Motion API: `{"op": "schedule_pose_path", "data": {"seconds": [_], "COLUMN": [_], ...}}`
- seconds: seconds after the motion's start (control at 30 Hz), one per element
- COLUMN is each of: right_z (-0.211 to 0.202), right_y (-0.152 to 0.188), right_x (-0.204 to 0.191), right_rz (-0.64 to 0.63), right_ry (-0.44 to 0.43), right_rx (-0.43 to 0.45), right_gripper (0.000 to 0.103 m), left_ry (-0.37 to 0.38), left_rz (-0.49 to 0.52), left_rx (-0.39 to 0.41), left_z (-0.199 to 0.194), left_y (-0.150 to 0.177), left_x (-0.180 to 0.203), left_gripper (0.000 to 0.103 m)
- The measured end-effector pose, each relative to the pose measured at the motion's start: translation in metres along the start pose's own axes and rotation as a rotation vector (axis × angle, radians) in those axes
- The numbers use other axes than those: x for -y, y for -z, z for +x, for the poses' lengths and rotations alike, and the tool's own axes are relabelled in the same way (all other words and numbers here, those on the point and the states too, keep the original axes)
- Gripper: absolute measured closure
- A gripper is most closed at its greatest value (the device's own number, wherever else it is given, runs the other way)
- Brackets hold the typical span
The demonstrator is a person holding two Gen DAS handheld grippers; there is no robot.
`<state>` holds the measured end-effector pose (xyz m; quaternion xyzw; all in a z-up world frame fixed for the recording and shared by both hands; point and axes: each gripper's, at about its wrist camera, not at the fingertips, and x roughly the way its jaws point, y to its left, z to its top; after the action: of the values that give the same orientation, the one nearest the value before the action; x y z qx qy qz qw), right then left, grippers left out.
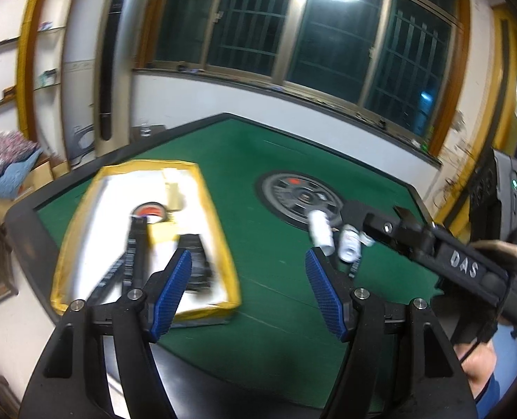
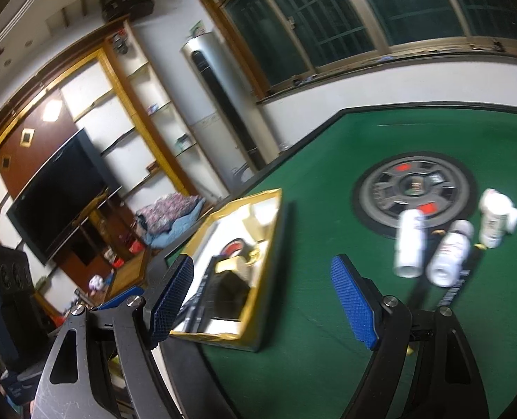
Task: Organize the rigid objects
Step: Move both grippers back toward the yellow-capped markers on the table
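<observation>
**benchrat:** So where's everything sitting? Both views are kinda smeared.

**tilefan:** Green table [image 1: 258,181] with a round grey hub in the middle [image 2: 415,188]. Yellow-rimmed box [image 1: 202,188] sits on the felt near the table edge, white inside, already holding some stuff: a red-and-black round thing [image 1: 150,209], a pale yellow block [image 1: 162,232] and some long black items [image 1: 132,255]. Too blurry to name them properly.

**benchrat:** And the loose things?

**tilefan:** Cluster of white bottles by the hub. Right wrist view shows three: one lying on its side [image 2: 410,244], a second lying just beside it [image 2: 450,255], and a third farther back [image 2: 494,220]. Thin black sticks [image 2: 457,282] lie among them.

**benchrat:** Grippers?

**tilefan:** Left hand-held gripper [image 1: 248,282] has its blue pads spread apart, nothing between them. It's over the near edge of the table, box corner just behind its left finger, bottles ahead and off to the right. Right hand-held gripper [image 2: 265,296] is also wide apart and empty. In its own view the box is behind its left finger and the bottles are ahead-right, past its right finger, not touching. From the left camera you can see it reaching in from the right, its tip close to the bottles [image 1: 321,230].
</observation>
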<state>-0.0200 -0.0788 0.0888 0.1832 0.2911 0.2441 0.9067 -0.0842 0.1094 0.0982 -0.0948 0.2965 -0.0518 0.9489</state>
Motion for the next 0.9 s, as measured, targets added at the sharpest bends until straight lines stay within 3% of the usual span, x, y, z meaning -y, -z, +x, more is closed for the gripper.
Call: {"op": "schedule_pose_path", "data": {"seconds": [0.2, 0.37, 0.73, 0.9], "right_z": [-0.029, -0.042, -0.052, -0.052], "right_y": [-0.006, -0.006, 0.004, 0.005], "right_x": [0.045, 0.072, 0.102, 0.099], "right_rz": [0.107, 0.173, 0.247, 0.223], "right_ry": [0.089, 0.178, 0.174, 0.19], "right_rx": [0.028, 0.0, -0.048, -0.055], "right_gripper": [0.026, 0.026, 0.026, 0.026], "left_ry": [0.053, 0.079, 0.103, 0.11], "left_rz": [0.105, 0.169, 0.201, 0.175], "left_rx": [-0.05, -0.087, -0.172, -0.195], "left_z": [0.013, 0.023, 0.054, 0.07], "left_y": [0.008, 0.014, 0.025, 0.023], "left_x": [0.045, 0.07, 0.082, 0.075], "left_gripper": [0.036, 0.036, 0.036, 0.036]}}
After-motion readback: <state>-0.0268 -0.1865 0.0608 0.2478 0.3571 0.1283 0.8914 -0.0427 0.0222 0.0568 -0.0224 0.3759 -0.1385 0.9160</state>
